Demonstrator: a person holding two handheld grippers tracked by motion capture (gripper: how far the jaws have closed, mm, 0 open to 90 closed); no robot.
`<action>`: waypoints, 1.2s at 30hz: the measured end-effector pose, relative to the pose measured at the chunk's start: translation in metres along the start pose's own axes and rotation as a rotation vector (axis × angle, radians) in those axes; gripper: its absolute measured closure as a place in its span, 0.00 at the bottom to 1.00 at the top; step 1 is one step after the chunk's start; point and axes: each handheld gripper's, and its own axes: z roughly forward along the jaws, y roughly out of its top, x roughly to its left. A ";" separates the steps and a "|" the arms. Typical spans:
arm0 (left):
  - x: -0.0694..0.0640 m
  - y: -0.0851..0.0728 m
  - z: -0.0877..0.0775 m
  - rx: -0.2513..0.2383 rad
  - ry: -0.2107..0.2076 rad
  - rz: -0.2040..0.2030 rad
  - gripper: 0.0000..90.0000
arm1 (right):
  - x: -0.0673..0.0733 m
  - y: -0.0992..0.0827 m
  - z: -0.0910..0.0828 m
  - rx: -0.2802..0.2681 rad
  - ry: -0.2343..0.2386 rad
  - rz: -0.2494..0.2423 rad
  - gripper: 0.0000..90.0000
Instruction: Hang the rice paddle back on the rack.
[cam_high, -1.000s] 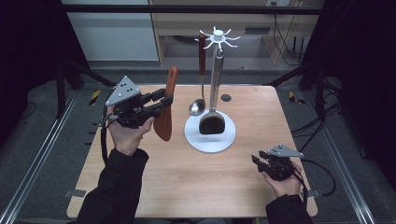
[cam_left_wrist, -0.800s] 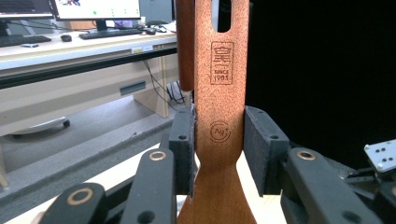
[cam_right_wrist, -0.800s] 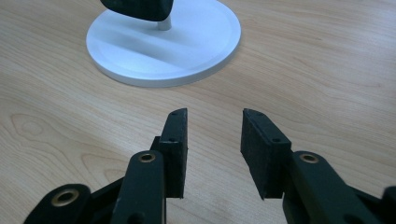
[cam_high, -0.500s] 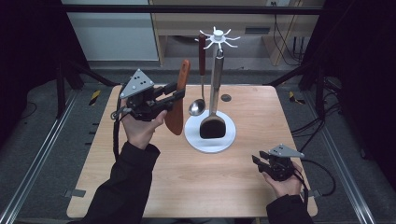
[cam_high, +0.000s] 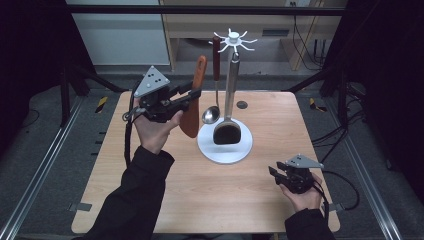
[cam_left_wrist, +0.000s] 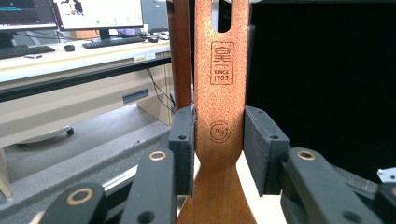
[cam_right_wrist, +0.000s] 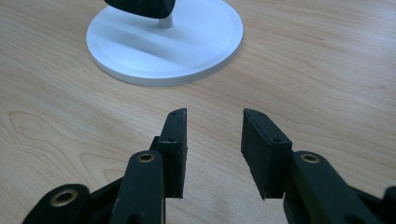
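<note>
My left gripper (cam_high: 194, 94) holds a wooden spatula (cam_high: 190, 122) upright, blade down, just left of the white utensil stand (cam_high: 225, 150). In the left gripper view its pads (cam_left_wrist: 183, 140) press both sides of the spatula's handle (cam_left_wrist: 219, 84), whose slotted top end is up. A ladle (cam_high: 211, 114) with a dark red handle and a black turner (cam_high: 227, 134) hang from the stand's hooks (cam_high: 234, 39). My right gripper (cam_high: 275, 172) rests low at the table's front right, open, with nothing between its jaws (cam_right_wrist: 214, 116); the stand's base (cam_right_wrist: 187, 42) lies ahead of it.
A small dark hole (cam_high: 242, 104) sits in the wooden table (cam_high: 200, 200) behind the stand. Metal frame rails (cam_high: 40, 170) run along both sides of the table. A desk with monitors (cam_left_wrist: 70, 18) stands far behind.
My left hand has carried the wooden spatula to the right and a little up, closer to the stand. The right gripper has stayed where it was.
</note>
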 end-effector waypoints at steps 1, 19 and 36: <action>0.000 0.001 0.001 -0.003 -0.002 0.002 0.73 | 0.000 0.000 0.000 0.000 0.001 0.000 0.69; -0.003 0.017 0.021 0.002 -0.003 0.018 0.73 | 0.000 0.000 0.000 -0.001 0.002 0.006 0.69; -0.001 0.020 0.038 0.023 0.002 0.020 0.73 | -0.001 0.000 0.000 -0.006 0.003 0.010 0.69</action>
